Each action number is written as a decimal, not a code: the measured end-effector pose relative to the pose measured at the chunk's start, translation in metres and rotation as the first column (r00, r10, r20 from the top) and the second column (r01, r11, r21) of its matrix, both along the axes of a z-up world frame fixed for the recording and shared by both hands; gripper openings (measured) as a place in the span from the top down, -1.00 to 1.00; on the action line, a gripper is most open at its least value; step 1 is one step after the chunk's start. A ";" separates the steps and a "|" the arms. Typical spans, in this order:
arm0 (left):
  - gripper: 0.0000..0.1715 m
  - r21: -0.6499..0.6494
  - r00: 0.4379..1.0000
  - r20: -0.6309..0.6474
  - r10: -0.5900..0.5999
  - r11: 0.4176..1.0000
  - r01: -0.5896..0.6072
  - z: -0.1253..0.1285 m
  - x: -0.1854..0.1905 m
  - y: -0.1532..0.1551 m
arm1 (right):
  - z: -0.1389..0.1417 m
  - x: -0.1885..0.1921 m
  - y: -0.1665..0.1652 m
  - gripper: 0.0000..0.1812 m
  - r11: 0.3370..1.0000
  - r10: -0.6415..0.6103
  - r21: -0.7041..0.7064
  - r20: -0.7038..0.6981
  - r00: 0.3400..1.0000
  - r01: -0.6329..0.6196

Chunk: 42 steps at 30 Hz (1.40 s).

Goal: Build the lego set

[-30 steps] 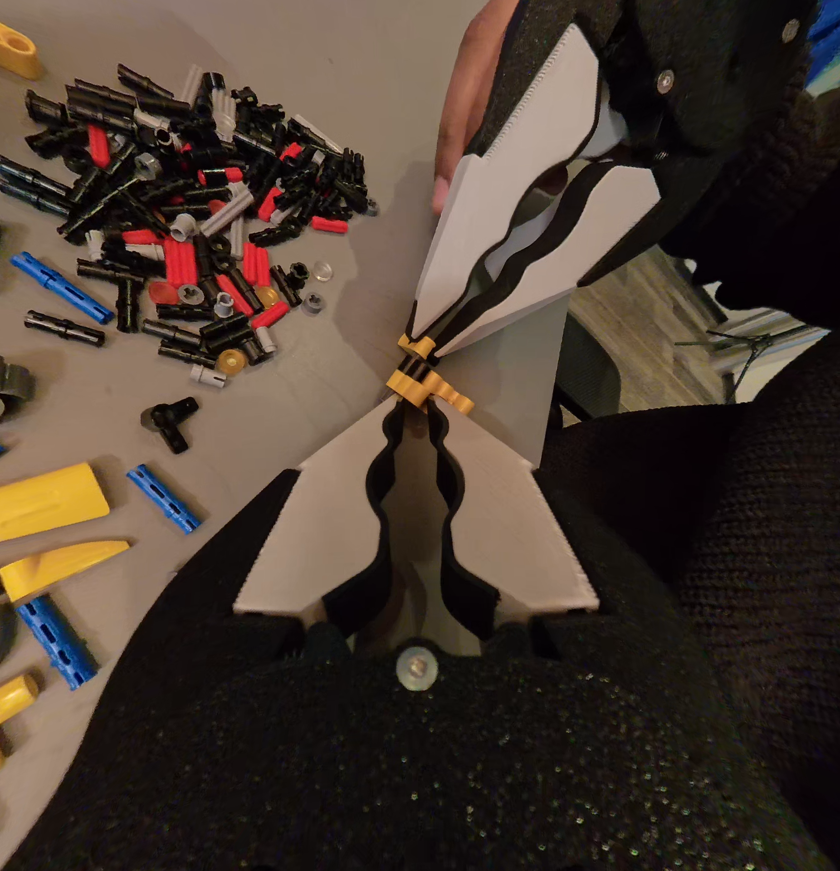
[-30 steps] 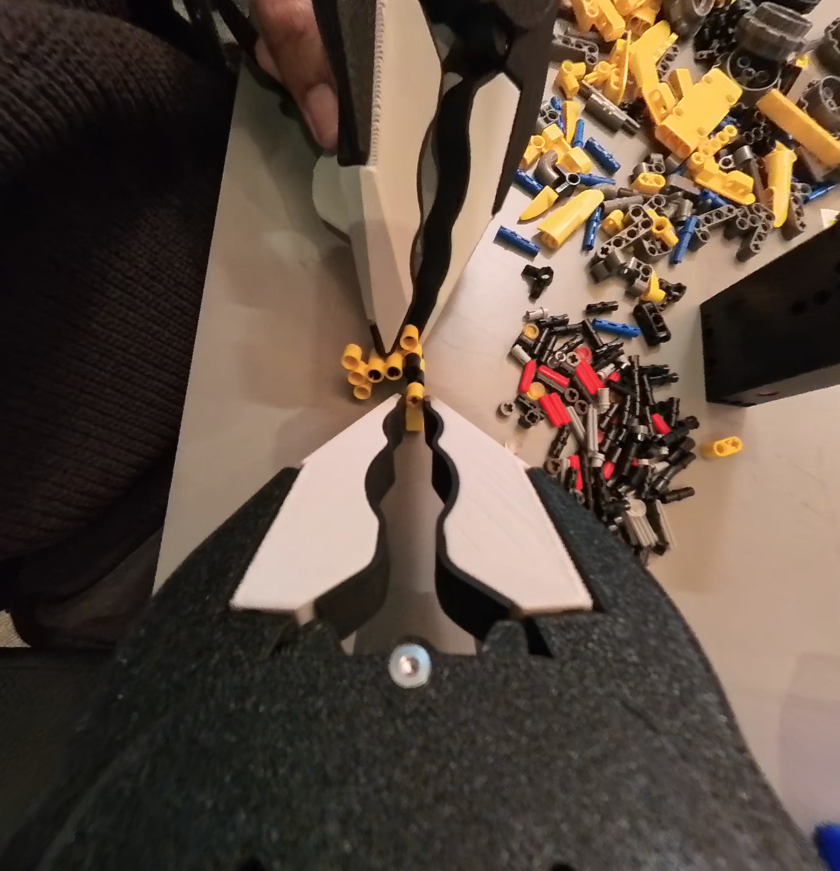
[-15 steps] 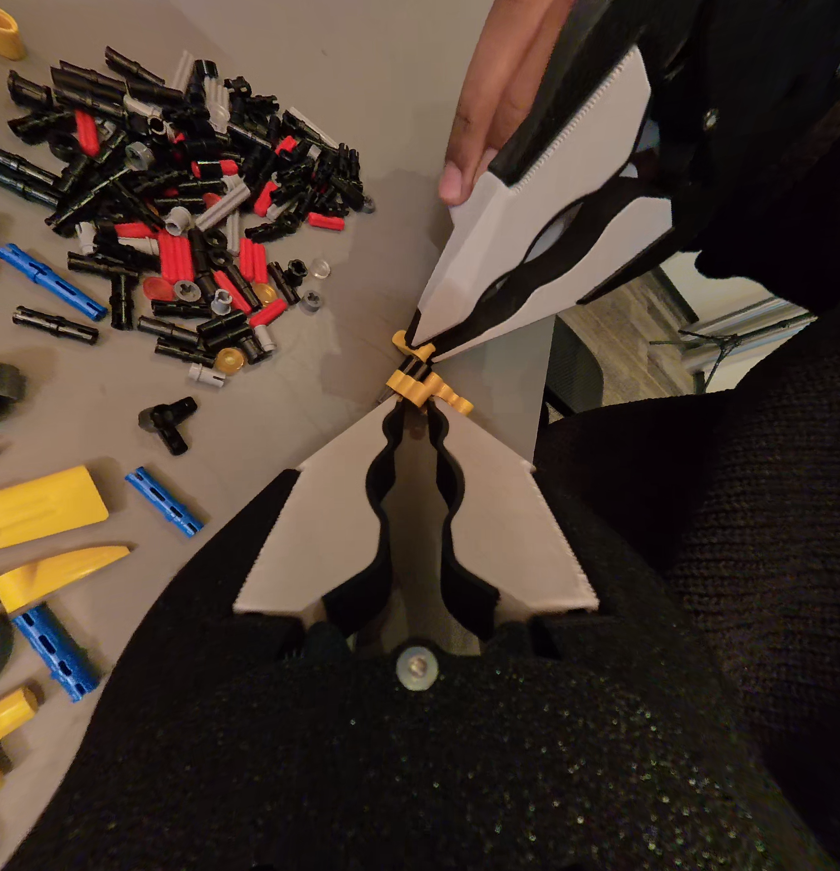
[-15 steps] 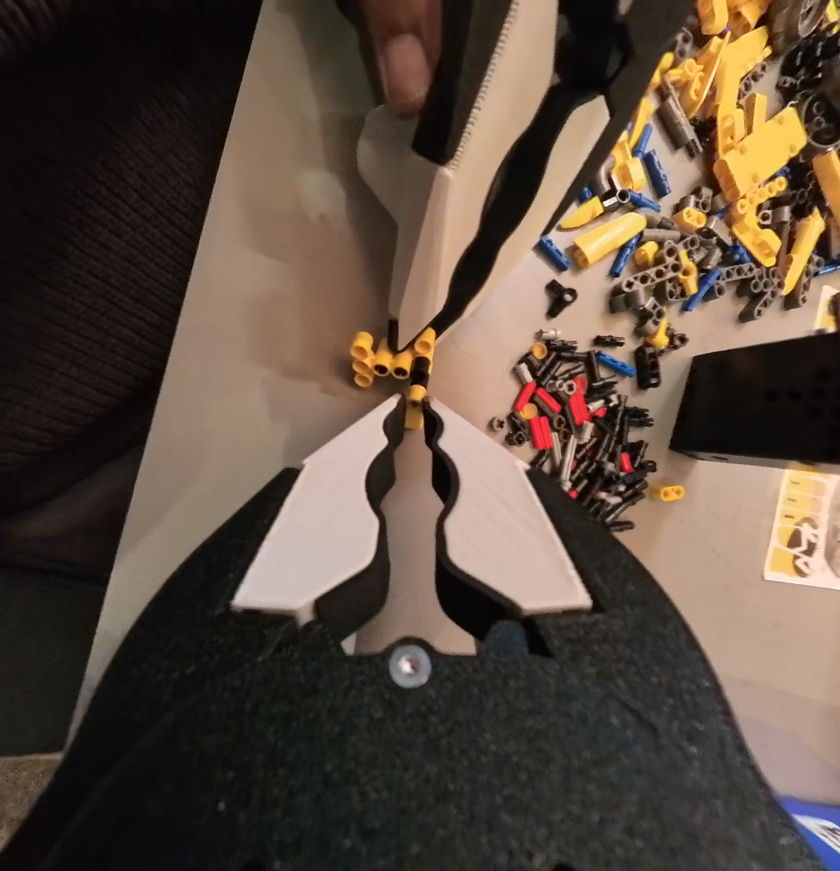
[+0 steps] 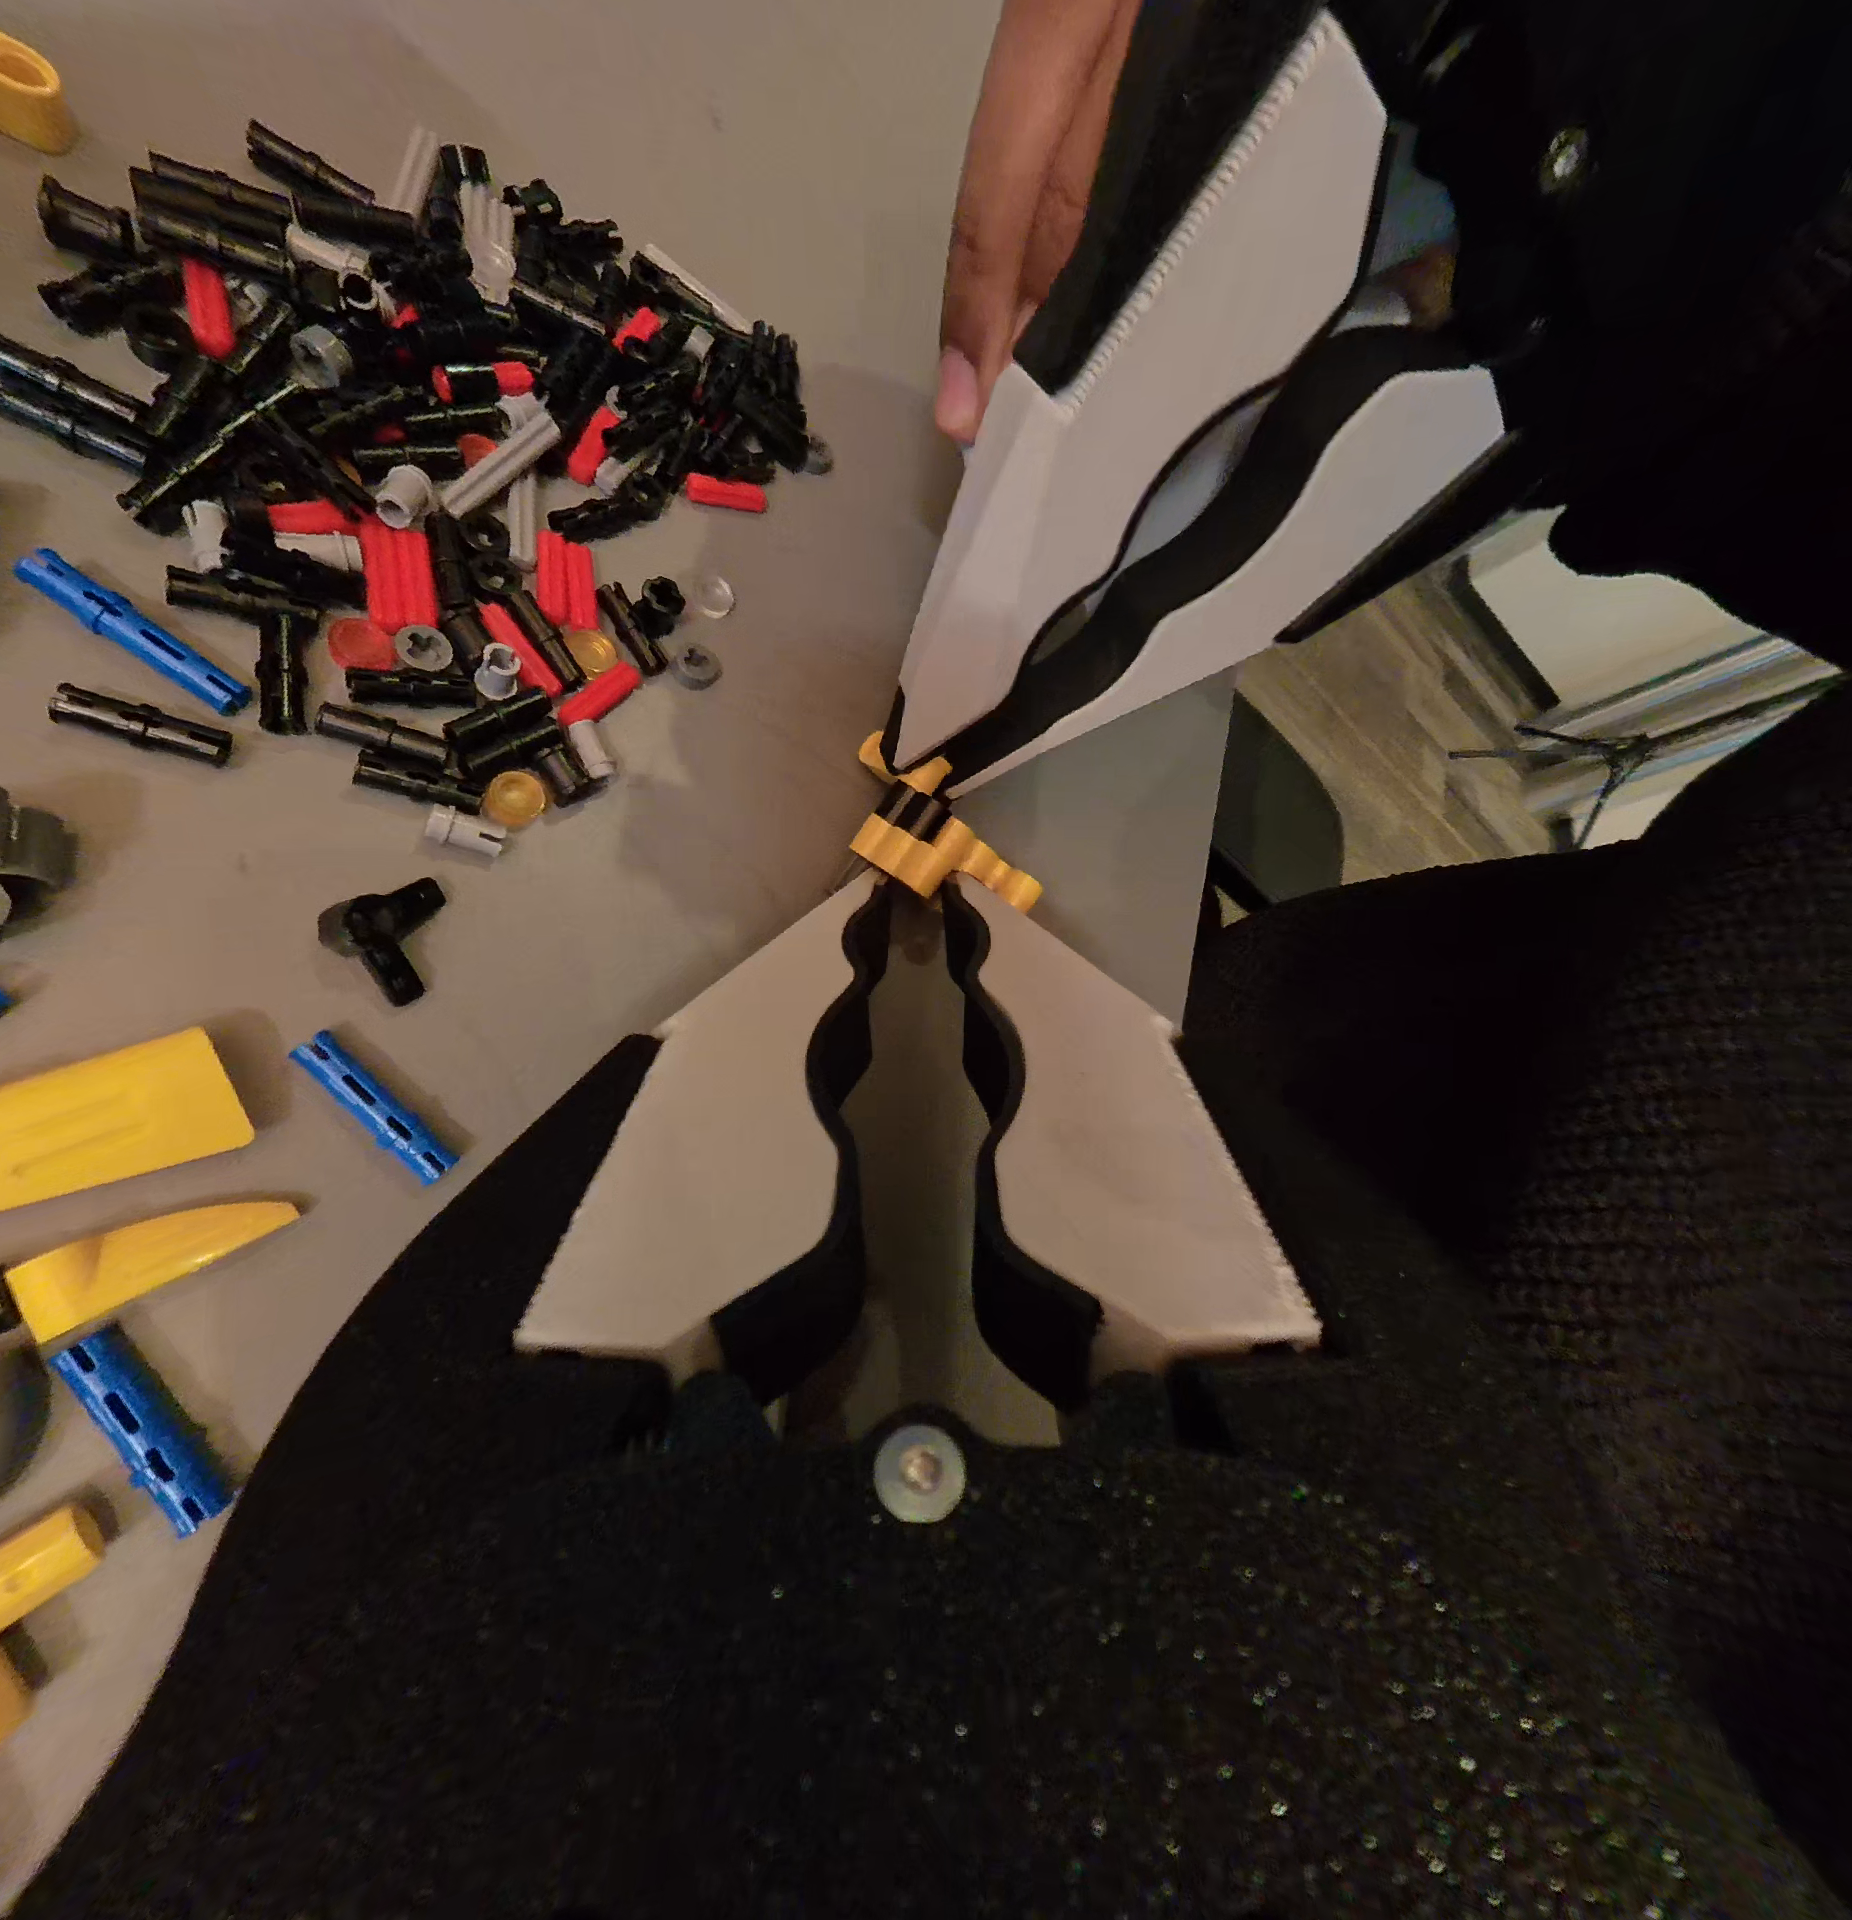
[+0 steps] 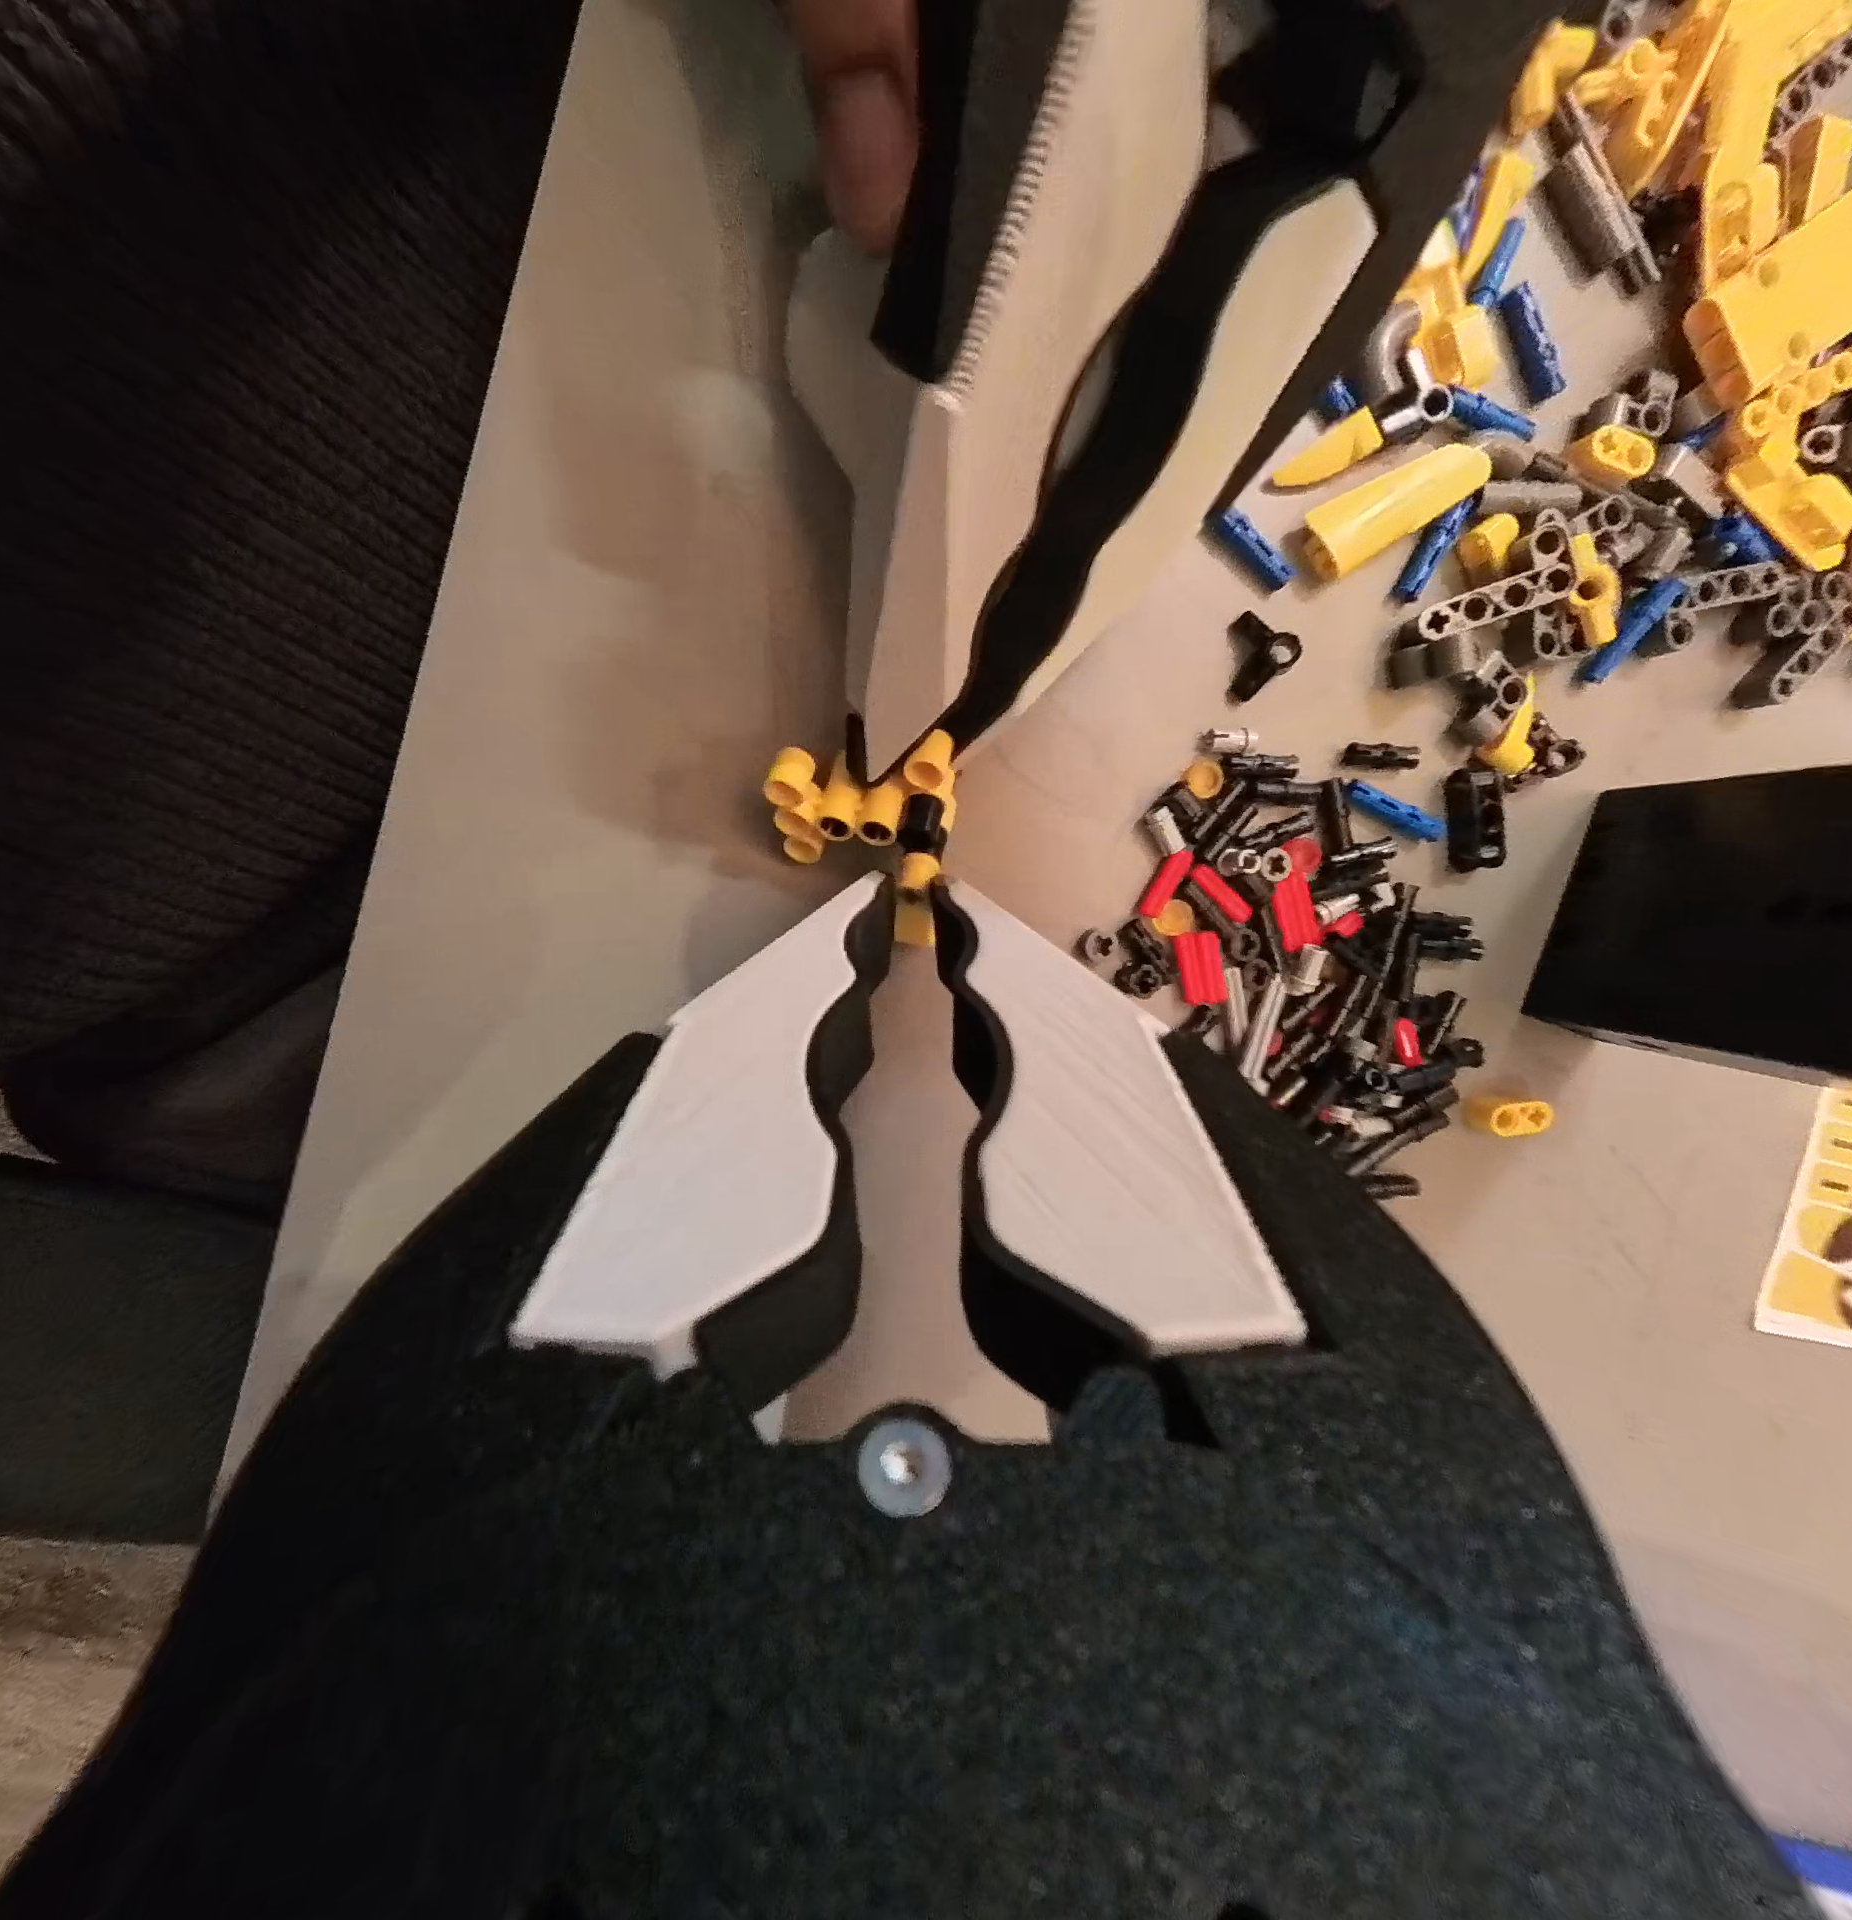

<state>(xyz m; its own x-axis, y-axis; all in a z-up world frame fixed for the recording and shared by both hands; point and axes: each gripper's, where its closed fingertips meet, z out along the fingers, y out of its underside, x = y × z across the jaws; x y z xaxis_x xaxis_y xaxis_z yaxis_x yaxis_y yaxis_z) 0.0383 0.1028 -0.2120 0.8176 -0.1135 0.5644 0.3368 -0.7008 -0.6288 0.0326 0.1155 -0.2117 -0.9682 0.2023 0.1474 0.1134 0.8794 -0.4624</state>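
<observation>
The left tool (image 5: 909,883) is clamped on a yellow connector piece (image 5: 937,847) made of several joined round sockets, with a black pin (image 5: 914,802) standing out of it. The right tool (image 6: 909,883) comes in from the opposite side, tip to tip with the left one; its jaws are closed on a small yellow part (image 6: 914,906) fixed at the other end of that same black pin. The whole little assembly is held in the air between the two tools, just above the near edge of the grey table (image 5: 693,125).

To the left on the table lies a heap of small black, red and grey pins (image 5: 413,457), well apart from the tools. Nearer, a lone black angled connector (image 5: 382,930) sits beside a blue axle pin (image 5: 373,1107) and yellow curved panels (image 5: 91,1122). In the right wrist view a pile of yellow and grey beams (image 6: 1670,416) lies farther back, with a black box (image 6: 1722,914) and a printed sheet (image 6: 1831,1226) at the right. Fingertips (image 5: 989,301) grip the body of the right tool, and a dark knitted sleeve (image 5: 1587,1195) fills the right of the left wrist view.
</observation>
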 end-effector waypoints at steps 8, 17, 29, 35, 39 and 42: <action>0.87 -0.003 1.000 -0.024 -0.010 1.000 0.009 0.000 0.004 -0.001 | 0.000 0.006 0.002 0.92 0.998 -0.068 -0.008 0.040 0.997 0.068; 0.85 0.018 0.999 -0.047 0.008 1.000 -0.007 0.003 0.005 -0.009 | 0.002 0.015 0.014 0.92 0.989 -0.117 0.104 0.141 0.983 0.102; 0.84 0.004 0.994 -0.104 0.025 1.000 -0.025 -0.001 0.003 -0.010 | -0.001 0.015 0.012 0.92 0.988 -0.144 0.080 0.148 0.978 0.133; 0.84 0.064 0.992 -0.101 0.072 0.996 -0.066 0.017 -0.006 -0.018 | -0.001 0.015 0.012 0.92 0.988 -0.151 0.065 0.143 0.978 0.143; 0.83 0.012 0.969 -0.222 0.109 0.994 -0.109 0.002 -0.021 -0.024 | -0.001 0.015 0.011 0.92 0.988 -0.151 0.048 0.147 0.978 0.145; 0.83 -0.003 0.959 -0.275 0.073 0.997 -0.076 -0.004 -0.017 -0.024 | -0.001 0.014 0.010 0.92 0.988 -0.153 0.031 0.146 0.977 0.150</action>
<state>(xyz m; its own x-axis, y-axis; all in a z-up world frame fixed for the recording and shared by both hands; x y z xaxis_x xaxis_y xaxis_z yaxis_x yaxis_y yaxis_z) 0.0217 0.0785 -0.2155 0.9472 -0.0405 0.3182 0.2041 -0.6892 -0.6953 0.0470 0.1253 -0.2122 -0.9377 0.3472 0.0104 0.3122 0.8554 -0.4133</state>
